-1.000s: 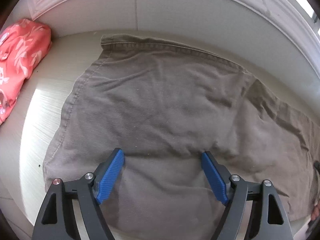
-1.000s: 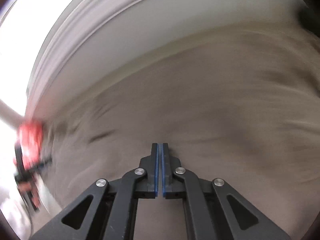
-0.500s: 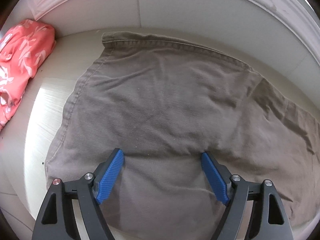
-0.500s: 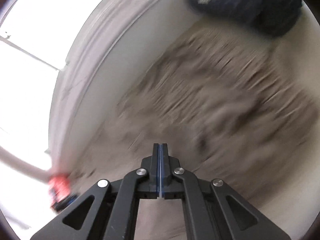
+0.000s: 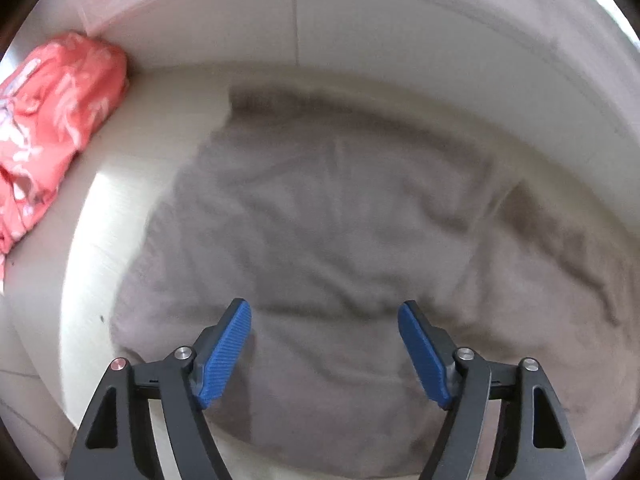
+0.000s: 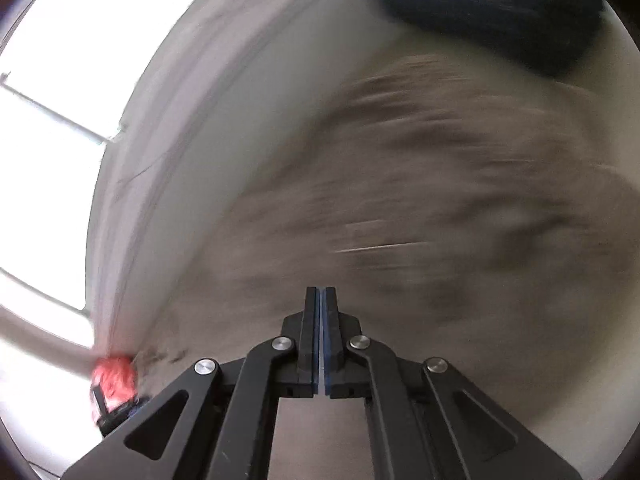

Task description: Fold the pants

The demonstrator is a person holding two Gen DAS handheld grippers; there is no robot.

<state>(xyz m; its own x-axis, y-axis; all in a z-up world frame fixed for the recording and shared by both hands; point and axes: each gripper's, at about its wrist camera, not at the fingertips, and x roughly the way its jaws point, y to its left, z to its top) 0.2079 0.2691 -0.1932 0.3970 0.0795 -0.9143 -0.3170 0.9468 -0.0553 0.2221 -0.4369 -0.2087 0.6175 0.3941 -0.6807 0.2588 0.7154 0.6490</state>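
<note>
1. pants (image 5: pixel 320 232) fill most of the left wrist view: grey-brown, soft, creased cloth spread flat on a pale bench (image 5: pixel 92 248), one hemmed edge running along the far side close to the white wall (image 5: pixel 400 40).
2. left claw (image 5: pixel 324 312) hangs over the near part of the pants with its jaws wide and closing; the ribbed blue pads (image 5: pixel 224 352) stand on either side of a low ridge of cloth, and whether they press on it cannot be told.
3. a coral cloth with a white leaf print (image 5: pixel 52 120) lies bunched in the far left corner of the bench, apart from the pants, against the wall.
4. the picture is a little blurred; a bright strip of light falls on the bench left of the pants.
5. in the right wrist view the right claw (image 6: pixel 321 300) is pressed fully together, pad to pad, with nothing between.
6. beyond it the pants (image 6: pixel 440 200) are a smeared brown mass on the bench (image 6: pixel 616 92).
7. a dark navy bundle (image 6: pixel 500 12), too blurred to name, lies past the far end of the pants.
8. a window (image 6: pixel 48 80) glares white on the left, and a red blur (image 6: pixel 114 380) shows at lower left.
</note>
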